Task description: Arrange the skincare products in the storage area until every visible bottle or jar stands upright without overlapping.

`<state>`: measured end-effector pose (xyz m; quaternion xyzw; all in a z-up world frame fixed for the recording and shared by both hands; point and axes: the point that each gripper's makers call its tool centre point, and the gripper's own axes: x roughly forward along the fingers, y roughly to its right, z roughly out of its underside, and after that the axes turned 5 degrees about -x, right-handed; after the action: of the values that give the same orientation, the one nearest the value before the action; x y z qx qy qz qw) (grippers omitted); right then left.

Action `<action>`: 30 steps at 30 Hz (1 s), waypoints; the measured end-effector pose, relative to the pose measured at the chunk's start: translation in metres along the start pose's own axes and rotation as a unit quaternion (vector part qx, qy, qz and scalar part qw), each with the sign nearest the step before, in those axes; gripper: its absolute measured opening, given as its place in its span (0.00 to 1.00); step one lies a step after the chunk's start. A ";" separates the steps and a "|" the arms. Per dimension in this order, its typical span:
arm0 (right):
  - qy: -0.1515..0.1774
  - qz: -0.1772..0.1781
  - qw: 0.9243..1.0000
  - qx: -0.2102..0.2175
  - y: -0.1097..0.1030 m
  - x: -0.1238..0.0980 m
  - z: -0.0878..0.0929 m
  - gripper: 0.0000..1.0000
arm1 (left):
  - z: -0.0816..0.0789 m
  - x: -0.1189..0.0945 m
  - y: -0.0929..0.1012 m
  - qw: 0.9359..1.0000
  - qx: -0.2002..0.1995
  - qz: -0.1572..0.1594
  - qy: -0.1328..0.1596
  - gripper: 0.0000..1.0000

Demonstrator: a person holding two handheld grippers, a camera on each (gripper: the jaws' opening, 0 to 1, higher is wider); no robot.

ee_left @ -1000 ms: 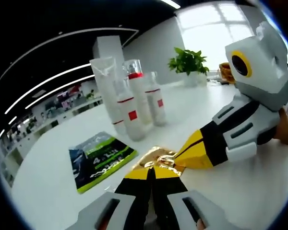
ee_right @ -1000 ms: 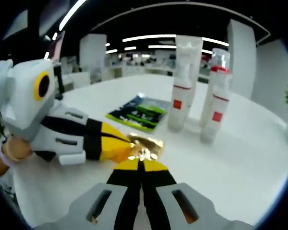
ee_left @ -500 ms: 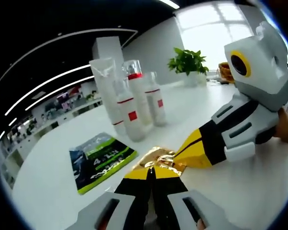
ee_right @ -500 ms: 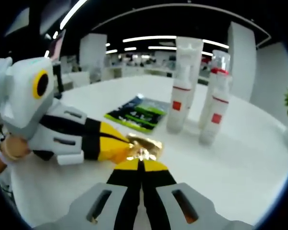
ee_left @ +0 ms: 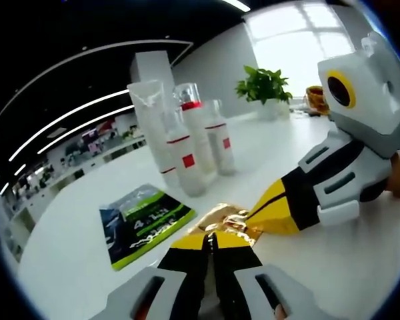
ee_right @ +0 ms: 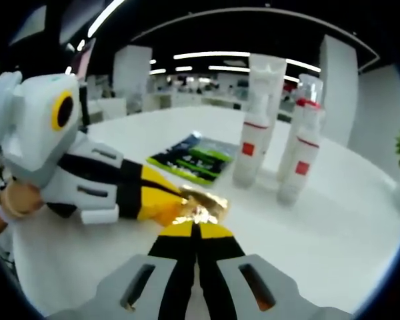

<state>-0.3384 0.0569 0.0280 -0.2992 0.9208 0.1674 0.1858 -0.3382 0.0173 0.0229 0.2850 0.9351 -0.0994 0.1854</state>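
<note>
A crumpled gold foil sachet (ee_left: 223,215) lies low over the white table (ee_left: 300,280), pinched from two sides. My left gripper (ee_left: 211,235) is shut on its near edge, and my right gripper (ee_left: 252,219) comes in from the right, shut on its other edge. In the right gripper view the same sachet (ee_right: 201,201) sits between my right gripper (ee_right: 197,225) and my left gripper (ee_right: 179,200). Behind it stand white bottles with red labels (ee_left: 189,160) (ee_right: 248,148) (ee_right: 299,157) and a tall white tube (ee_left: 147,120) (ee_right: 267,77), all upright and close together.
A flat green and black sachet (ee_left: 143,223) (ee_right: 195,157) lies on the table left of the bottles. A potted plant (ee_left: 263,87) stands at the far edge. A person's hand (ee_right: 17,200) holds the left gripper.
Both views have shifted slightly with the hands. Both grippers stay shut on the gold sachet, and the bottles have not moved.
</note>
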 end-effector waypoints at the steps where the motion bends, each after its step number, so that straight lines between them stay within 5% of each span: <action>1: 0.000 -0.001 1.000 0.000 0.000 0.000 0.000 0.00 | 0.000 0.000 0.000 1.000 0.000 -0.001 0.000 0.02; 19: -0.007 0.004 1.000 -0.017 0.002 -0.001 -0.001 0.00 | 0.000 -0.001 -0.003 1.000 0.000 -0.008 -0.001 0.03; 21: 0.019 0.015 0.999 -0.025 0.006 -0.004 -0.012 0.00 | -0.002 -0.005 -0.006 1.000 0.002 -0.017 0.002 0.03; 22: 0.048 0.012 0.999 -0.015 0.004 -0.008 -0.022 0.00 | -0.010 -0.007 -0.008 0.999 0.003 -0.022 0.023 0.03; 30: 0.124 0.024 0.992 -0.006 0.010 -0.027 -0.048 0.00 | -0.048 -0.029 -0.017 0.991 -0.012 -0.041 0.131 0.03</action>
<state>-0.3360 0.0580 0.0838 -0.2965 0.9427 0.1386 0.0648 -0.3398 0.0030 0.0797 0.2544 0.9635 -0.0573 0.0610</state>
